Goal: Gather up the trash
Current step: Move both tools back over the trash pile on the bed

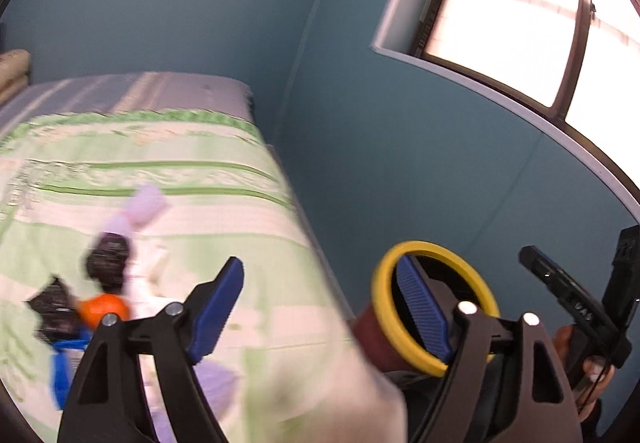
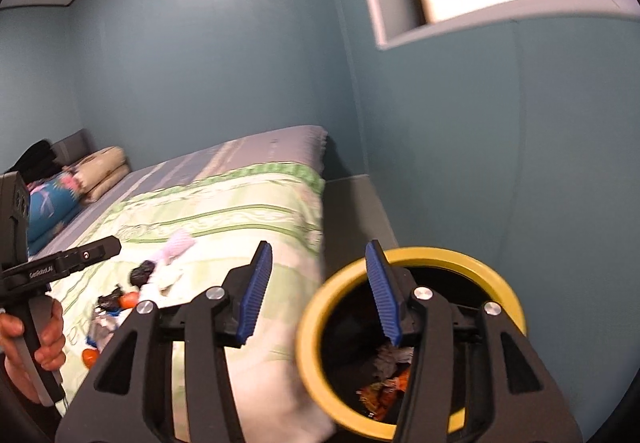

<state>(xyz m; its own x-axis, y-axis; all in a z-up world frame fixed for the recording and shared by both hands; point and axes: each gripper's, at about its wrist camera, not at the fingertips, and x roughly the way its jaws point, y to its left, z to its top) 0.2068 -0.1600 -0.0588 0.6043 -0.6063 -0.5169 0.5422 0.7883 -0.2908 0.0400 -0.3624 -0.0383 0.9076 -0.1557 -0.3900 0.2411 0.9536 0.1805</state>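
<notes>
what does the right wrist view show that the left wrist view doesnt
Only the right wrist view: trash already in the bin, folded bedding at the bed's head, the left gripper in a hand.
Only the left wrist view: the right gripper from outside.
Both: the yellow-rimmed bin, the green bedspread, scattered litter, the window, and each view's own gripper open and empty.

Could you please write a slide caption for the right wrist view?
Open right hand-held gripper above the yellow-rimmed bin, beside a bed with scattered trash.
</notes>
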